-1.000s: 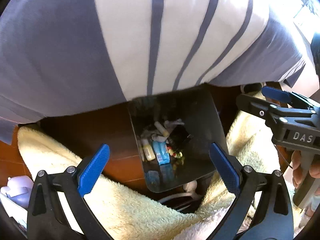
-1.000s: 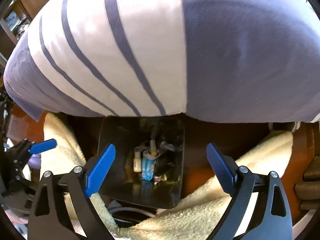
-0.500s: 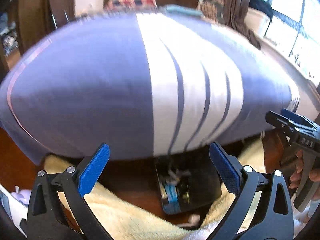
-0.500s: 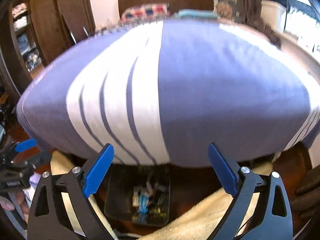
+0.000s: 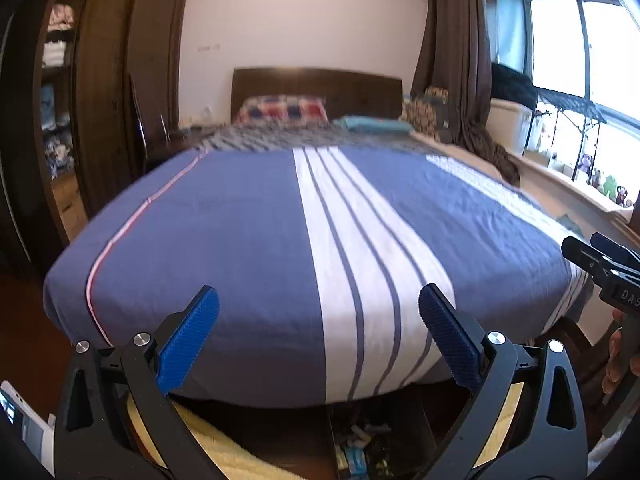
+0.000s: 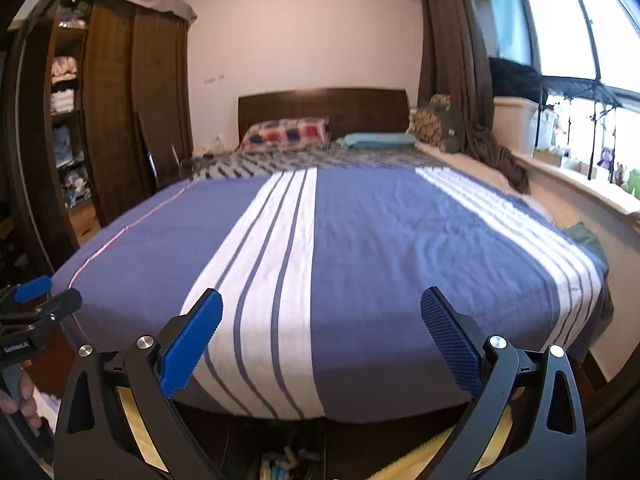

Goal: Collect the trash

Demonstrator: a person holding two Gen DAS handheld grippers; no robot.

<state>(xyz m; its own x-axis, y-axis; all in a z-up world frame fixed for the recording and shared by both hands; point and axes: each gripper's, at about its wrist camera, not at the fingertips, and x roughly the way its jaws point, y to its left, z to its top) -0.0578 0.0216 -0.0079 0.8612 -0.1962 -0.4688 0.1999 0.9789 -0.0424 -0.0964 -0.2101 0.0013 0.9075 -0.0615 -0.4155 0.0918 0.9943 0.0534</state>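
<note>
Trash (image 5: 356, 446) mostly hidden beneath bed (image 5: 240, 240), behind gaping tongs (image 5: 318, 338).

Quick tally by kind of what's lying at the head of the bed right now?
Checked pillow: 1
Teal pillow: 1
Patterned cushion: 1
Total: 3

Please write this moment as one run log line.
left gripper: open, empty | right gripper: open, empty | both face bed | trash bin: below, holds trash
</note>
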